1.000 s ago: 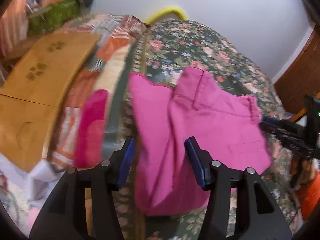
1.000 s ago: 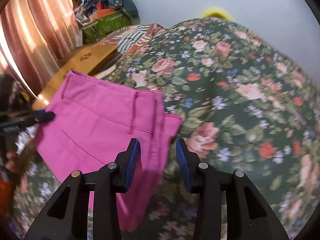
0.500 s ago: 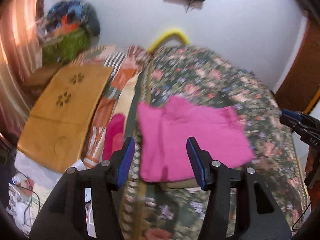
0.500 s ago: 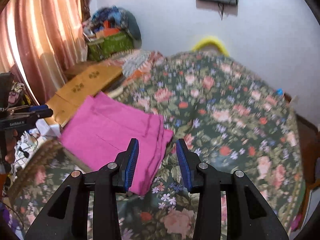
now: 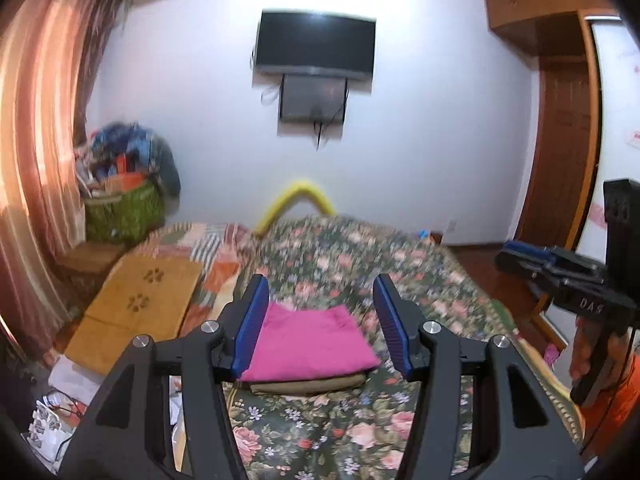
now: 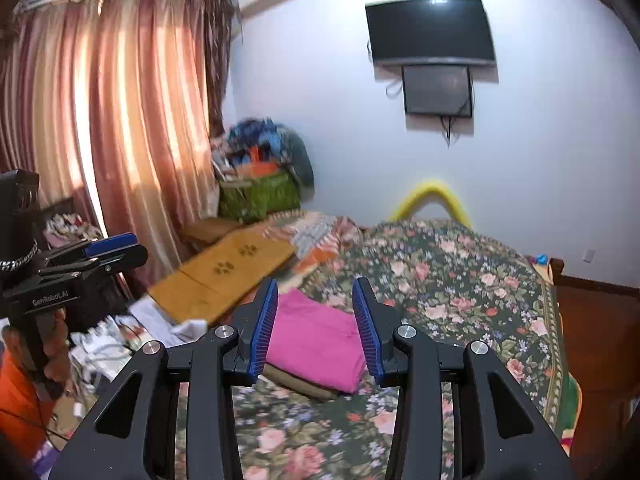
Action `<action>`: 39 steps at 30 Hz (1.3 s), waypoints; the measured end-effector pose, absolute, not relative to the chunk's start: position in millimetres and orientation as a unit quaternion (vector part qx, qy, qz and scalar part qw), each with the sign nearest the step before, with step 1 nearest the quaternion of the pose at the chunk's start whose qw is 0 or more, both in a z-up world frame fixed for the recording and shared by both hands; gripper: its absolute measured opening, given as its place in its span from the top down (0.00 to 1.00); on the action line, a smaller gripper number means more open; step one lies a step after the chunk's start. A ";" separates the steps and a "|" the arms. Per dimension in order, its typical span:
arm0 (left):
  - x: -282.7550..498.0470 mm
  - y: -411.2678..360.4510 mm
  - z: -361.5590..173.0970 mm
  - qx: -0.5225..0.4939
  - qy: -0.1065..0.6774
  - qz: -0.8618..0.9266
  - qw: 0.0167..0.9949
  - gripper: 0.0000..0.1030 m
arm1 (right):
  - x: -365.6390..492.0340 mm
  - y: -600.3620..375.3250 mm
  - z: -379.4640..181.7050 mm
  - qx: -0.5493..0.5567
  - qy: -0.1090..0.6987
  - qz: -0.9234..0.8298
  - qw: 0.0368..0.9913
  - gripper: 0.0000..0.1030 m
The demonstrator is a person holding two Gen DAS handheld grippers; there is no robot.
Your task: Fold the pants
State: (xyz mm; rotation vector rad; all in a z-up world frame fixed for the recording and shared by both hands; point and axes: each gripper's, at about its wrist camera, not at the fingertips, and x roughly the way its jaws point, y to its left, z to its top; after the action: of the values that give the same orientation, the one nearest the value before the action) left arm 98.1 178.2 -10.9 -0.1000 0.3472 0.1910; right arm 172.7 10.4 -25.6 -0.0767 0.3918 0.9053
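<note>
The pink pants (image 5: 308,344) lie folded into a flat rectangle on the floral bedspread (image 5: 360,264), on top of a folded olive garment (image 5: 308,387). They also show in the right wrist view (image 6: 316,338). My left gripper (image 5: 322,326) is open and empty, well back from and above the pants. My right gripper (image 6: 315,328) is open and empty, also held back from the pants. Each gripper shows from the side in the other's view: the right one (image 5: 560,276), the left one (image 6: 80,264).
A yellow-brown board (image 6: 224,276) lies left of the bed beside striped bedding (image 5: 200,240). A green basket piled with clothes (image 6: 260,196) stands by the curtain (image 6: 120,120). A TV (image 5: 316,46) hangs on the far wall. A wooden door (image 5: 560,152) is at right.
Both grippers have pulled back and up, away from the folded pink pants, so the pants look much smaller and the far wall and TV have come into view.
</note>
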 end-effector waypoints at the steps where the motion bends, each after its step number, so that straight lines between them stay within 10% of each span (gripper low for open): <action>1: 89.1 173.5 -5.7 -0.049 0.163 0.097 0.981 0.47 | 165.5 5.5 -22.8 -0.031 0.182 0.437 0.881 0.65; 9: 28.9 140.9 12.8 -0.051 0.114 0.099 0.987 0.44 | 98.6 -28.0 -5.0 -0.004 0.124 0.444 0.887 0.55; 24: -21.4 116.0 -1.7 -0.040 0.093 0.123 0.987 0.02 | 57.4 -41.7 -3.5 0.012 0.078 0.433 0.898 0.07; 39: -24.3 110.4 -9.2 -0.031 0.087 0.130 0.987 0.00 | 41.8 -39.9 -8.7 -0.003 0.064 0.413 0.908 0.01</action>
State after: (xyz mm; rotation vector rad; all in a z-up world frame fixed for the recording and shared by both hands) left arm -24.3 110.4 -9.2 -0.0631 0.1737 0.2611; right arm 41.8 -39.9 -8.7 -0.0065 0.1326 0.8530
